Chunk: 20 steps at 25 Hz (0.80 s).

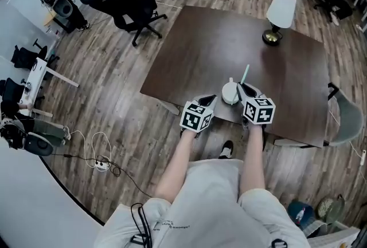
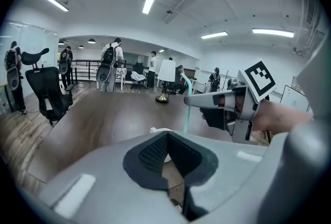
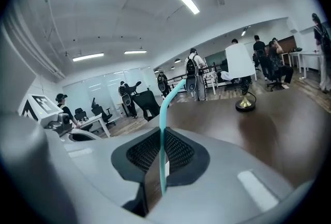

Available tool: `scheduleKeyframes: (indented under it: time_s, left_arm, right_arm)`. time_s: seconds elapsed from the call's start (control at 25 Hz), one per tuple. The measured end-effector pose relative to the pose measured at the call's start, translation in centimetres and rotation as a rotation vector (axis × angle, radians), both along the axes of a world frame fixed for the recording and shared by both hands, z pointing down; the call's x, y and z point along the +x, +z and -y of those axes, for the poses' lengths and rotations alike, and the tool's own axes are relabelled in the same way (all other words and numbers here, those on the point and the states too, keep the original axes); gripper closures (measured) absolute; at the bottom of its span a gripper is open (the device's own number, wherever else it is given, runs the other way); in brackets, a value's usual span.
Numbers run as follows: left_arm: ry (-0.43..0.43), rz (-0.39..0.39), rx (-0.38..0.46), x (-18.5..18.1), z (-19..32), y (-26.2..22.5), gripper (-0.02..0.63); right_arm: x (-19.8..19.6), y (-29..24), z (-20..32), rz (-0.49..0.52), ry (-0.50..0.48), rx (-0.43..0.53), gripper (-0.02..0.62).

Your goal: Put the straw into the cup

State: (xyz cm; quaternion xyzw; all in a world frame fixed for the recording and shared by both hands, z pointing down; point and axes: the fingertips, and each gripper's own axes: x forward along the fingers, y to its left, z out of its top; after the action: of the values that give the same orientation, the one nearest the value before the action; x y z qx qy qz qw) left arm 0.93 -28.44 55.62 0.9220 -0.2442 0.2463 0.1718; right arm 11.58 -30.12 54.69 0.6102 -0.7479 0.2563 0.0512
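Observation:
A white cup [image 1: 230, 93] stands on the dark brown table [image 1: 206, 46] near its front edge. My right gripper [image 1: 242, 90] is shut on a teal straw [image 1: 245, 75] just right of the cup. In the right gripper view the straw [image 3: 164, 114] rises upright from between the pads and bends at its top. My left gripper [image 1: 210, 98] sits just left of the cup, jaws closed together with nothing between them. In the left gripper view only the cup's rim [image 2: 156, 130] peeks over the jaws, with the straw [image 2: 187, 109] and right gripper [image 2: 207, 100] beyond.
A table lamp with a white shade [image 1: 281, 9] and brass base [image 1: 272, 38] stands at the table's far right. A black office chair [image 1: 129, 9] is off the far left corner. A grey chair [image 1: 344, 121] sits at the table's right side.

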Motion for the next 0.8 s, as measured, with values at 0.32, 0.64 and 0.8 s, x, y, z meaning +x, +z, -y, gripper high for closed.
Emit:
scheduleKeyframes:
  time_s: [0.32, 0.64, 0.8]
  left_arm:
    - [-0.11, -0.069, -0.023, 2.1, 0.2, 0.9, 0.604]
    - [-0.139, -0.039, -0.059, 4.2, 0.9, 2.8, 0.604]
    - [-0.153, -0.031, -0.062, 4.6, 2.0, 3.3, 0.604]
  right_arm:
    - [3.8, 1.4, 0.3, 0.116, 0.021, 0.085, 0.546]
    - [5.8, 0.4, 1.5, 0.196, 0.012, 0.141, 0.546]
    - [5.3, 0.5, 2.7, 0.199, -0.014, 0.136, 0.546]
